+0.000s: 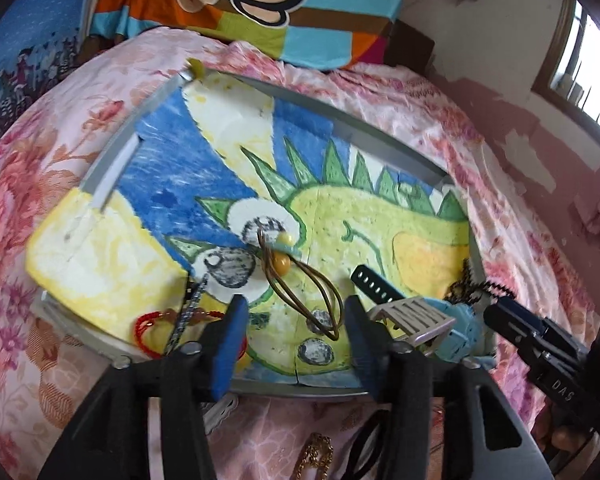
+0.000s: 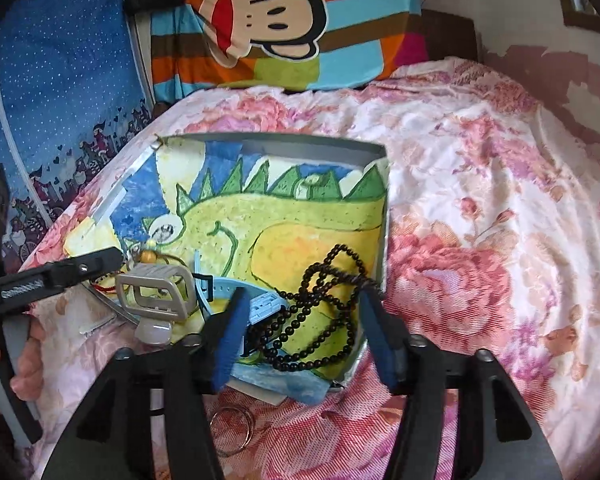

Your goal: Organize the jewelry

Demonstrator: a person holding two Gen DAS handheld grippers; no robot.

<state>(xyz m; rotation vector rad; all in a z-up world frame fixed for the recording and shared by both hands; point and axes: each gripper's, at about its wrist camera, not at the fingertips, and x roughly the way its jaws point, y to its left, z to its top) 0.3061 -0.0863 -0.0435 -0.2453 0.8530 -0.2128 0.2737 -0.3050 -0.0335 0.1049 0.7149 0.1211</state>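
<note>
Left wrist view: left gripper (image 1: 296, 330) jaws apart, gripping nothing, poised over brown cord loops (image 1: 304, 296) with amber beads at the near edge of the painted tray (image 1: 112, 152) on the floral bed (image 1: 420, 92). Right wrist view: right gripper (image 2: 306, 330) jaws likewise apart, empty, straddling a black bead necklace (image 2: 324, 308) near the tray's near right corner; light-blue watch strap (image 2: 260, 302) just beside the left jaw.
</note>
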